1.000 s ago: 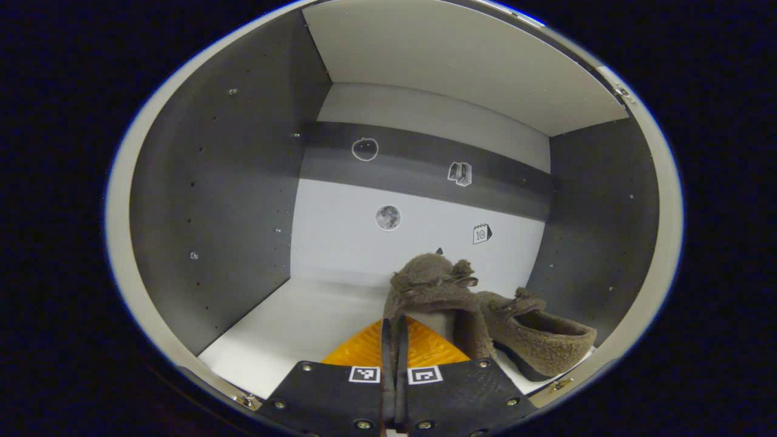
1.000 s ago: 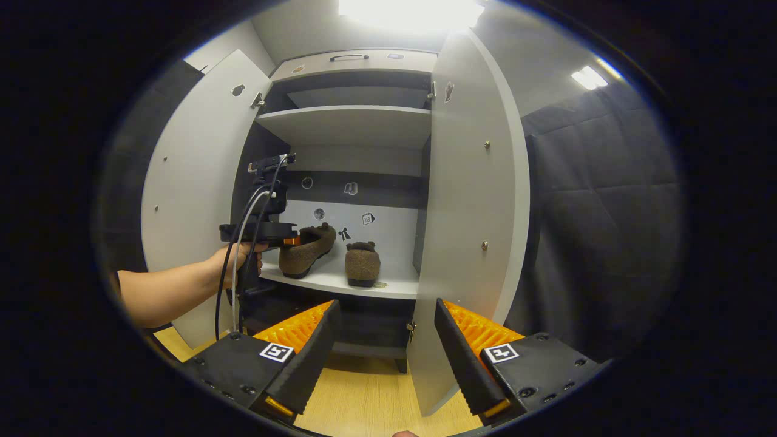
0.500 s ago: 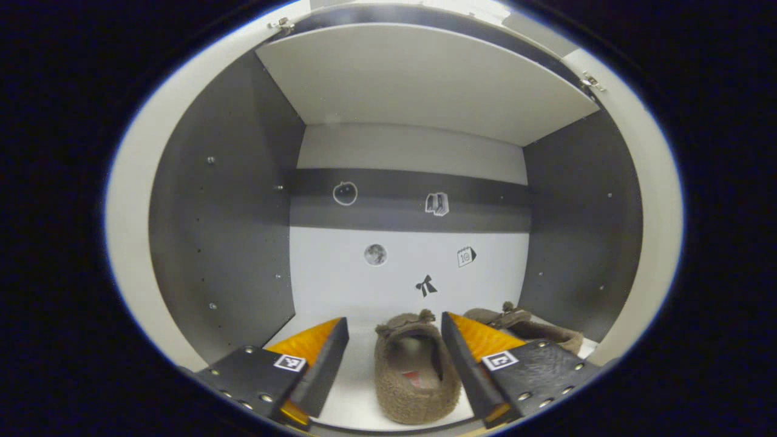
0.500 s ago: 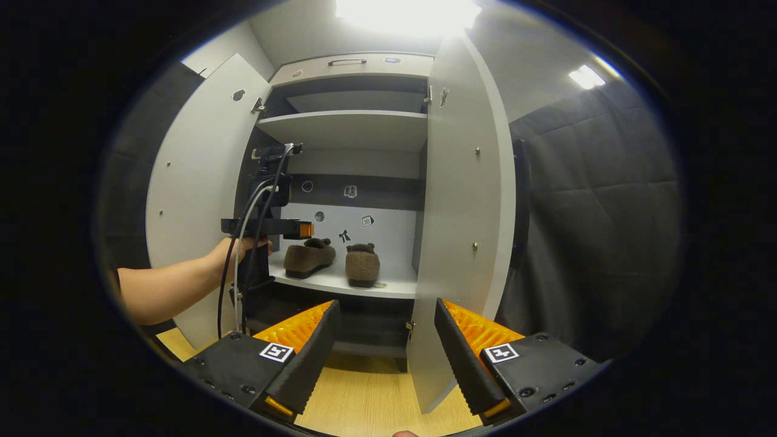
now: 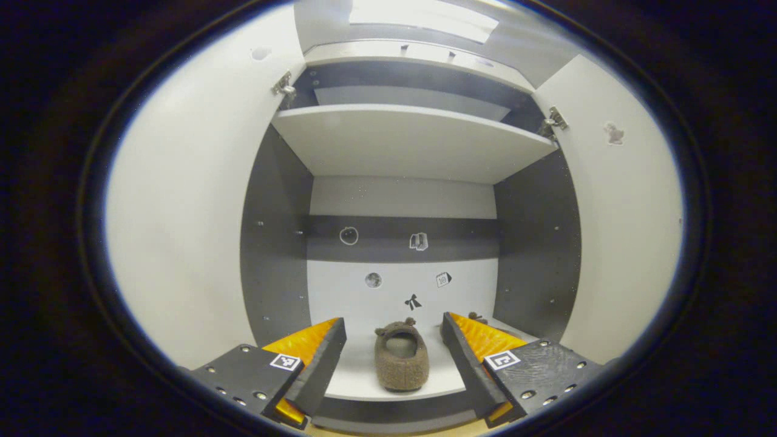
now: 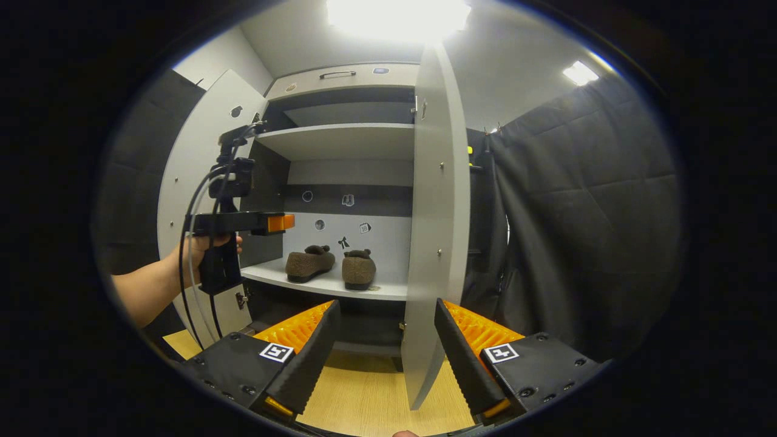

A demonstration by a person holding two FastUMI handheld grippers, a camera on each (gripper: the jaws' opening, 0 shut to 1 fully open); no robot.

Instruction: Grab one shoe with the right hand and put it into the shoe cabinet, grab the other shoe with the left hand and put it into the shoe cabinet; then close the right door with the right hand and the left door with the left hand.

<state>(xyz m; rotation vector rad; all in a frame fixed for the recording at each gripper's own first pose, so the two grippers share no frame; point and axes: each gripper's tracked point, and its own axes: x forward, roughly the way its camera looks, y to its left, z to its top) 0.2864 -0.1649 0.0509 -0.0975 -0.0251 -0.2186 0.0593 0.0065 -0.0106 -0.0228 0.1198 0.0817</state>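
Two brown fuzzy shoes are being carried by the middle shelf (image 6: 340, 285) of the shoe cabinet (image 6: 346, 76). In the right gripper view they are sitting side by side just left of the frame's centre, the left shoe (image 6: 309, 264) turned side-on and the right shoe (image 6: 358, 269) heel-first, close together; whether they are touching cannot be told. In the left gripper view the left shoe (image 5: 400, 363) is lying at the bottom centre with its opening facing the camera, and a tip of the right shoe (image 5: 478, 317) is peeking out above one finger at the lower right.

The left claw (image 5: 393, 379) is being held wide open, with the shoe seen in the gap between its fingers but farther back on the shelf and untouched. The same left claw (image 6: 273, 223) is being held by a hand (image 6: 197, 249) at the left of the right gripper view, in front of the cabinet and short of the shelf.

The right claw (image 6: 383, 361) is also being held open at the bottom of its view, gripping nothing, over a wooden floor (image 6: 364, 400).

Both doors are standing open: the left door (image 6: 200, 164) is swung out at the left, and the right door (image 6: 434, 230) is seen nearly edge-on just right of centre. Small stickers (image 5: 413, 301) are being shown on the back panel above the shoes
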